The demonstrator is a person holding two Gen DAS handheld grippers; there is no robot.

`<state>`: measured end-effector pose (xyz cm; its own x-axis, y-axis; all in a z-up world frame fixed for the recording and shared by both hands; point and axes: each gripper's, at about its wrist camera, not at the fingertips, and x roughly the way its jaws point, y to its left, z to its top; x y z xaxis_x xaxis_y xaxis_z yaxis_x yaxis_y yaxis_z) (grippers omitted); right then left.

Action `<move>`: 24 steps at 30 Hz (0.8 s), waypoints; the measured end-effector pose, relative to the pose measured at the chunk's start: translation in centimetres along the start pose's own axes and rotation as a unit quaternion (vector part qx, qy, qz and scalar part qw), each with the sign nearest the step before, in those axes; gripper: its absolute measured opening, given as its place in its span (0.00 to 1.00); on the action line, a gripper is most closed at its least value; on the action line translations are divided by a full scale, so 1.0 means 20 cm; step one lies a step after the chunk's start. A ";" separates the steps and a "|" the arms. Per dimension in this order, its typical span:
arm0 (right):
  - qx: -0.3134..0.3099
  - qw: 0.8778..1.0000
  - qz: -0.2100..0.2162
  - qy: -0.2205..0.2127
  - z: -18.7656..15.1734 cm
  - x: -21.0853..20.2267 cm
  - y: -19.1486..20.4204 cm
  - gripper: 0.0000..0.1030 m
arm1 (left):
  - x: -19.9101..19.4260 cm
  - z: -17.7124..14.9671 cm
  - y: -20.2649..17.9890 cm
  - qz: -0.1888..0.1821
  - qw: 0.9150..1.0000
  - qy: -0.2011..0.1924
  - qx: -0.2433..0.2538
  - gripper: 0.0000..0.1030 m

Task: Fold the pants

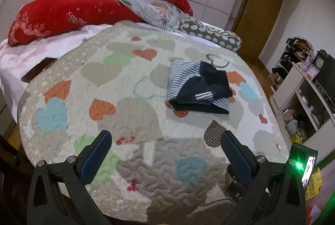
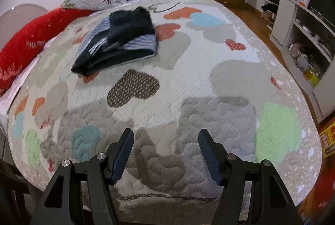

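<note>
Left wrist view had the left gripper (image 1: 166, 138) spread wide, holding nothing, above the heart-print quilt (image 1: 129, 82). Folded pants (image 1: 199, 88), dark navy with striped lining, lay on the quilt, well ahead and right of it. Right gripper (image 2: 166, 137) likewise wide and empty, pants (image 2: 119, 40) ahead-left, near the red pillows (image 2: 25, 44).

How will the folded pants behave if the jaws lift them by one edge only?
The pants look like soft cloth, with layers sagging unevenly, so they would probably droop and unfold. They seem light. The quilt is textured, so pushing may bunch them rather than slide them.
</note>
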<state>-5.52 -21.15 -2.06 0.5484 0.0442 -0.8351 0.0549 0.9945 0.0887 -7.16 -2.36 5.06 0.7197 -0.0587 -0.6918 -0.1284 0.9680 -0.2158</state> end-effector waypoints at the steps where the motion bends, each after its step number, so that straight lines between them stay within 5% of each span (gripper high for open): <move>1: -0.004 1.000 0.000 0.002 0.00 0.00 0.01 0.67 | 0.00 0.00 0.00 0.000 1.000 0.002 0.000 1.00; 24: -0.009 1.000 -0.012 0.003 -0.02 0.03 0.01 0.69 | 0.13 -0.05 0.00 -0.004 0.998 0.058 0.007 1.00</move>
<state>-5.48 -20.94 -2.65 0.5421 0.0214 -0.8401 0.0531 0.9968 0.0596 -6.07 -2.78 2.55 0.6375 -0.0943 -0.7647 -0.1120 0.9706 -0.2131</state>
